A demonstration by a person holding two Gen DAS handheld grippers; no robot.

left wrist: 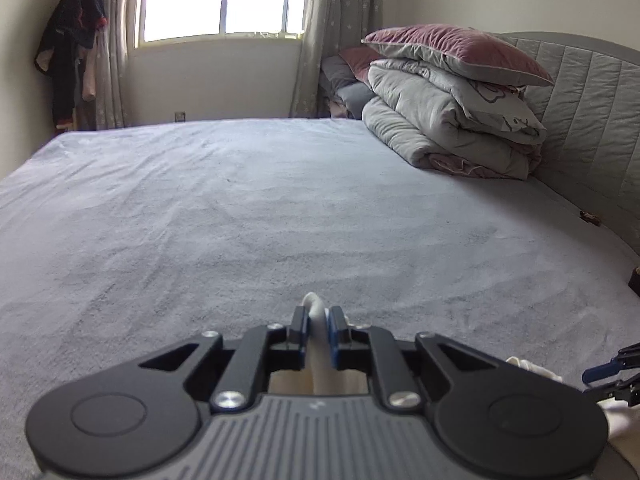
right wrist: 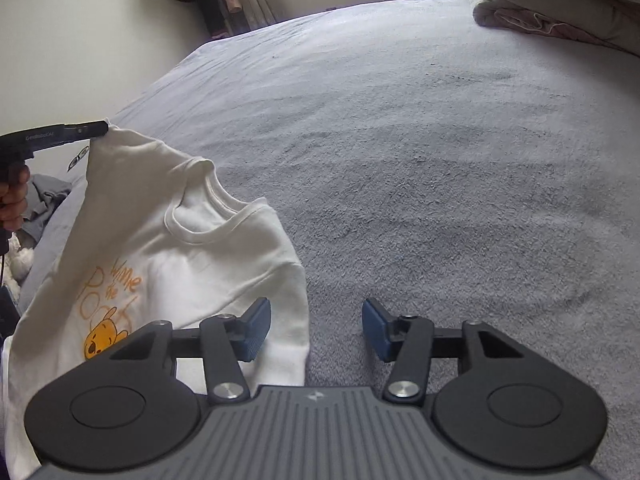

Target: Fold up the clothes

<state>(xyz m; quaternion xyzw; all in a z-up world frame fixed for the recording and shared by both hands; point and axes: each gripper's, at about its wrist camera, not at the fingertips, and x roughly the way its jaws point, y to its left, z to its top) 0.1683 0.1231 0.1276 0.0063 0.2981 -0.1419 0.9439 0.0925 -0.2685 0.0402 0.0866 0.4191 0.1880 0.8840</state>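
A white t-shirt (right wrist: 168,248) with an orange Winnie the Pooh print hangs at the left of the right wrist view, its shoulder lifted by my left gripper (right wrist: 100,130). In the left wrist view my left gripper (left wrist: 318,330) is shut on a fold of the white t-shirt (left wrist: 320,344) above the grey bed (left wrist: 240,208). My right gripper (right wrist: 316,330) is open and empty, its left finger over the shirt's right edge, low above the bed (right wrist: 440,160). It also shows at the right edge of the left wrist view (left wrist: 612,376).
A stack of folded grey duvets and a pink pillow (left wrist: 456,108) lies at the head of the bed by the grey padded headboard (left wrist: 592,112). Clothes hang in the far left corner (left wrist: 72,48). Grey clothing (right wrist: 44,200) lies left of the bed.
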